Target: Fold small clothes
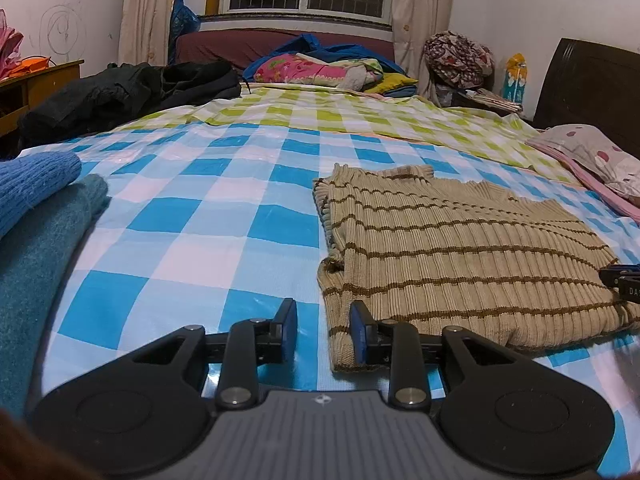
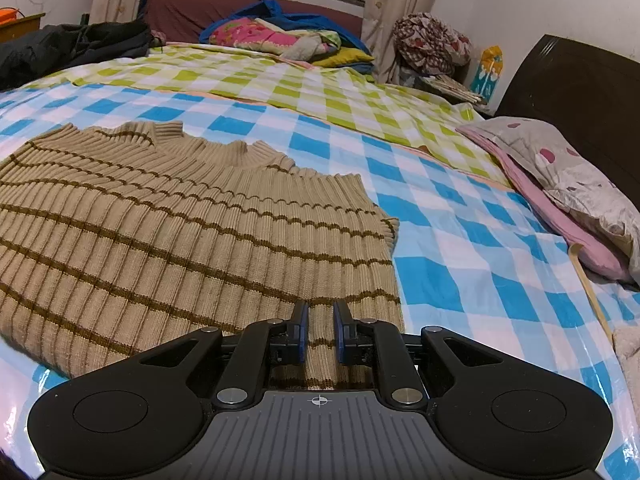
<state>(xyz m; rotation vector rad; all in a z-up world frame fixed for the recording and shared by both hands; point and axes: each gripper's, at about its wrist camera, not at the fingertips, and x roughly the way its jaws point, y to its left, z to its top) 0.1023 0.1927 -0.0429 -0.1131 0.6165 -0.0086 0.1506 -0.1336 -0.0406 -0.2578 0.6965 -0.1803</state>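
Hovering both grippers at near edge of striped knit vest on bed.

Left gripper [image 1: 323, 334] jaws apart, holding nothing, straddling the vest's near left corner: right pad over the knit, left pad over the bedsheet [image 1: 192, 224]. Right gripper [image 2: 321, 330] jaws narrowly apart, vest hem lying between them, not visibly pinched. Tan brown-striped vest [image 1: 460, 252] lies flat, folded, on blue-checked sheet toward bed's right half, collar away from the grippers. Blue and teal knitwear [image 1: 36, 220] stacked at left edge. Pillow [image 2: 568, 184] at right edge by the headboard [image 2: 580, 92]. Dark jacket [image 1: 120, 96] at far left corner.
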